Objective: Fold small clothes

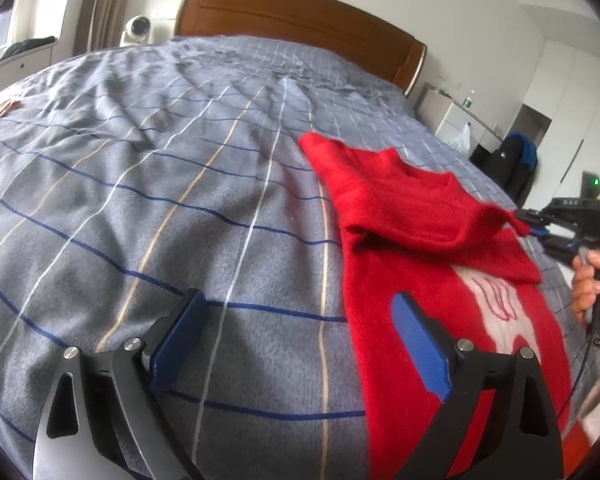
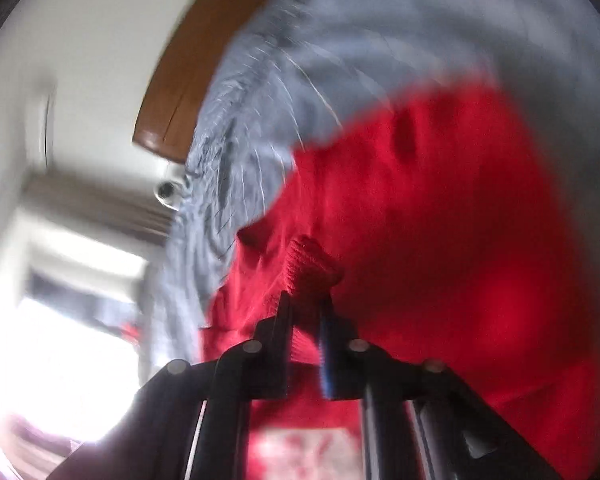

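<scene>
1. Sweater [image 1: 400, 216], red, lies on the bed [image 1: 140, 200], one sleeve folded across.
2. Right hand-held gripper [image 2: 306, 300] pinches the ribbed cuff [image 2: 310, 264].
3. Left hand-held gripper [image 1: 300, 340] hovers spread, holding nothing.

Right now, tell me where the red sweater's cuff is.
The ribbed cuff is pinched in the right gripper, lifted above the red sweater on the plaid bedspread, right of the open left gripper.

Left view wide over bed [image 1: 140, 200]; right close; both show sweater [image 1: 400, 208]
</scene>
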